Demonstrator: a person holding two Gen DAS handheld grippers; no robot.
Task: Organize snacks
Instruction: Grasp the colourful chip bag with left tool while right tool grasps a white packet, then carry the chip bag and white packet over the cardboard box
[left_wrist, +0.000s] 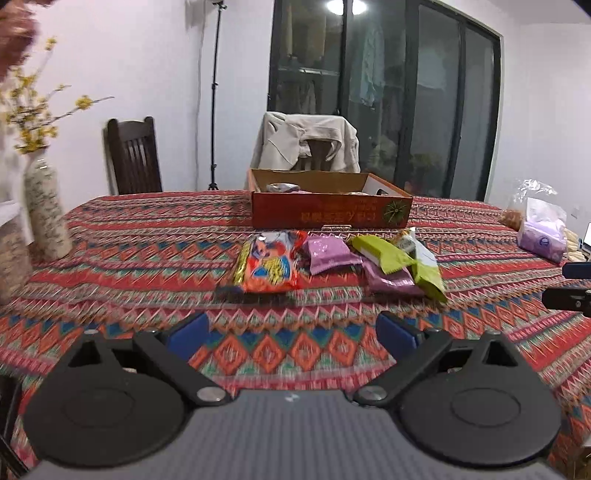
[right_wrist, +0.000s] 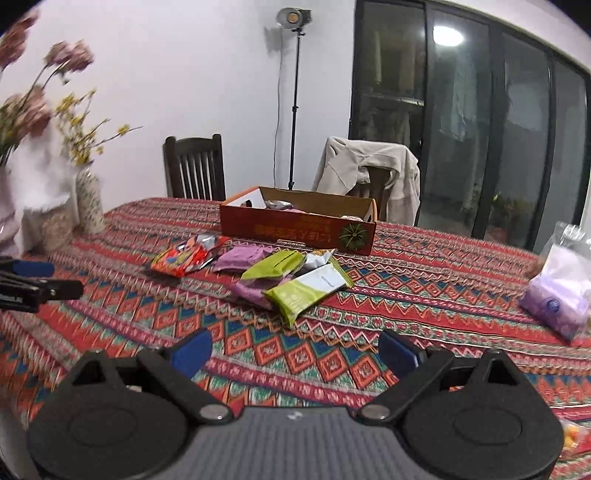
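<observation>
Several snack packets lie in a loose pile on the patterned tablecloth: a red-orange packet (left_wrist: 269, 266) (right_wrist: 184, 255), purple packets (left_wrist: 330, 254) (right_wrist: 242, 257) and green packets (left_wrist: 382, 252) (right_wrist: 308, 288). Behind them stands an open orange cardboard box (left_wrist: 330, 213) (right_wrist: 297, 229) with a few snacks inside. My left gripper (left_wrist: 293, 334) is open and empty, well short of the pile. My right gripper (right_wrist: 295, 350) is open and empty, also short of the pile. Each gripper's tip shows at the edge of the other's view.
A patterned vase with yellow flowers (left_wrist: 46, 210) (right_wrist: 89, 205) stands at the table's left. A purple tissue pack and clear bags (left_wrist: 543, 236) (right_wrist: 559, 295) lie at the right. Two chairs, one with a beige jacket (left_wrist: 308, 146), stand behind the table.
</observation>
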